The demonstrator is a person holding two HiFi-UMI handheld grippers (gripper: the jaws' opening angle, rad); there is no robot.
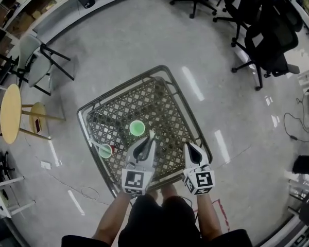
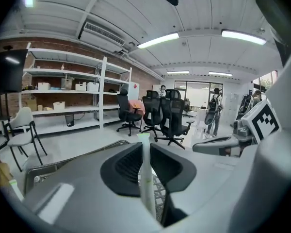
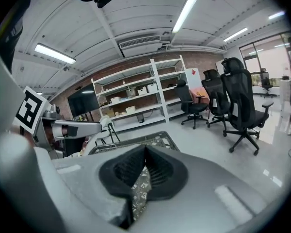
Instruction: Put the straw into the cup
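A green cup (image 1: 137,128) stands near the middle of the square metal mesh table (image 1: 167,94). My left gripper (image 1: 150,139) hovers just on the near side of the cup, shut on a pale straw (image 1: 151,135). In the left gripper view the straw (image 2: 145,171) stands upright, pinched between the two dark pads, with its tip above them. My right gripper (image 1: 190,149) is to the right of the cup over the table, shut with nothing in it. In the right gripper view its pads (image 3: 157,166) meet, with mesh visible below them.
A smaller green round thing (image 1: 105,151) lies near the table's left front edge. Black office chairs (image 1: 265,40) stand at the far right. A grey folding chair (image 1: 35,59) and a round wooden table (image 1: 10,113) are at the left. White shelves (image 2: 63,98) line the wall.
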